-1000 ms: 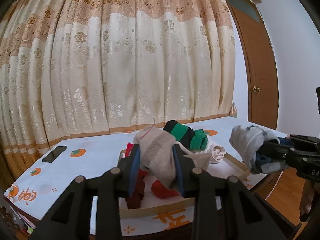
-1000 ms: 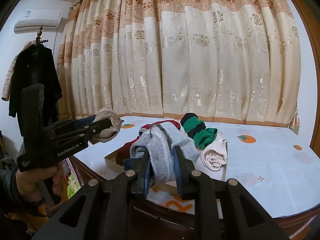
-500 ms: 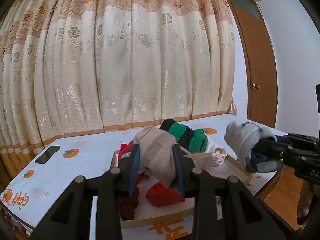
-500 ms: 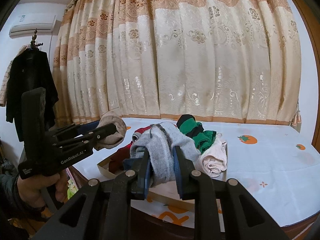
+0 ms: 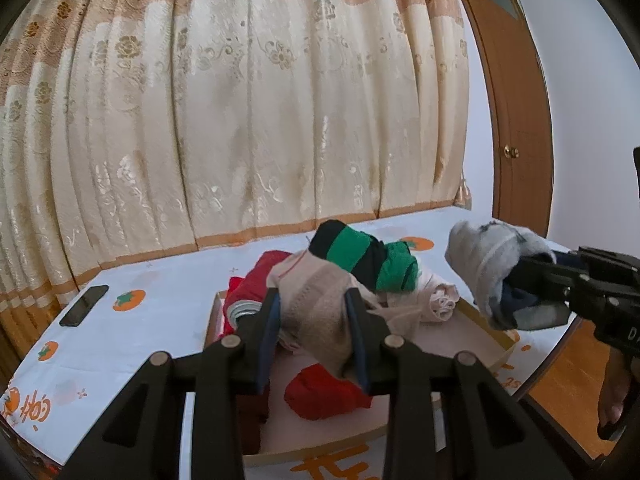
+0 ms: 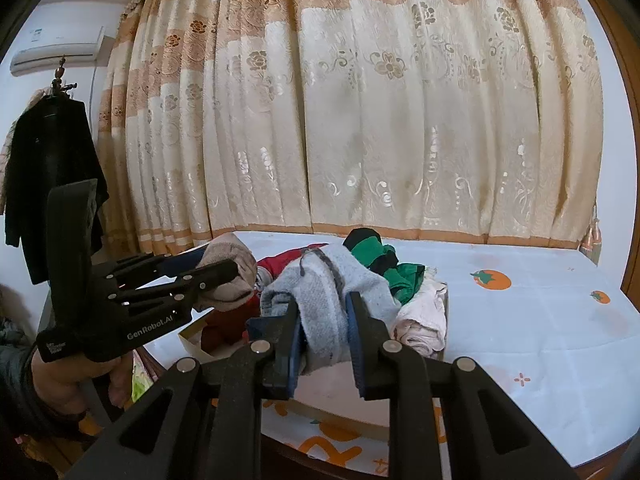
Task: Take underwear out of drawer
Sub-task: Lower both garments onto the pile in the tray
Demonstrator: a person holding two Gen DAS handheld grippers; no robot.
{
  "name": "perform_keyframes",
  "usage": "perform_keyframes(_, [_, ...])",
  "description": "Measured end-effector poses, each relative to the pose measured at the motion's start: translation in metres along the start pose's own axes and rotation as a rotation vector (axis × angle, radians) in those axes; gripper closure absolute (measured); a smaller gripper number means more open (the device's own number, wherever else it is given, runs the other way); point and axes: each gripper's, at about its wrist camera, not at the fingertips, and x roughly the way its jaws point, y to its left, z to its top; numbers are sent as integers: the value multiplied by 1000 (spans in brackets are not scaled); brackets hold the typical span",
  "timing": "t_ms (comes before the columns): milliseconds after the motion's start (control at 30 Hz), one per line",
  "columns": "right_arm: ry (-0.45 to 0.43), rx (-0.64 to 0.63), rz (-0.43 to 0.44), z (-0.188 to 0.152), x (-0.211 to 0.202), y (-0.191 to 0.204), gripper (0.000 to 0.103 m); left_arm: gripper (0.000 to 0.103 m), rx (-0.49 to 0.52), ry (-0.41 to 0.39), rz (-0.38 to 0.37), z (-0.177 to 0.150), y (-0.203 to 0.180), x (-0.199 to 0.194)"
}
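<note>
While both grippers are raised above the table (image 5: 168,320), each is clenched on one garment.

Left gripper (image 5: 312,312): jaws closed on a beige garment (image 5: 316,304), which bulges between the blue pads and hangs over the drawer (image 5: 492,334). Seen from the right wrist, the same gripper (image 6: 224,276) is carried by a hand (image 6: 60,380) at lower left, the beige piece (image 6: 234,276) bunched at its tip.

Right gripper (image 6: 324,320): jaws closed on a grey garment (image 6: 328,292), clear of the drawer contents. From the left wrist it (image 5: 516,280) enters at right, the grey bundle (image 5: 488,264) held in the air beside the drawer.

Drawer: shallow wooden tray lying on the white tablecloth with orange prints. Contents: green-and-black striped piece (image 5: 360,256) on top of the pile, pale pink roll (image 5: 440,300) at its right, red pieces (image 5: 324,392) at front and left.

Also present: phone (image 5: 84,306) on the cloth at left; curtain (image 5: 260,120) behind; door (image 5: 516,120); dark coat (image 6: 52,184); air conditioner (image 6: 56,50).
</note>
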Motion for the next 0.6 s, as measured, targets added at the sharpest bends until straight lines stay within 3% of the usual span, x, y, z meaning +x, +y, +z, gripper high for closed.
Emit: perform_keyframes(600, [78,27,-12,5,35,-16,80,72,13,119,-24,7,-3,40])
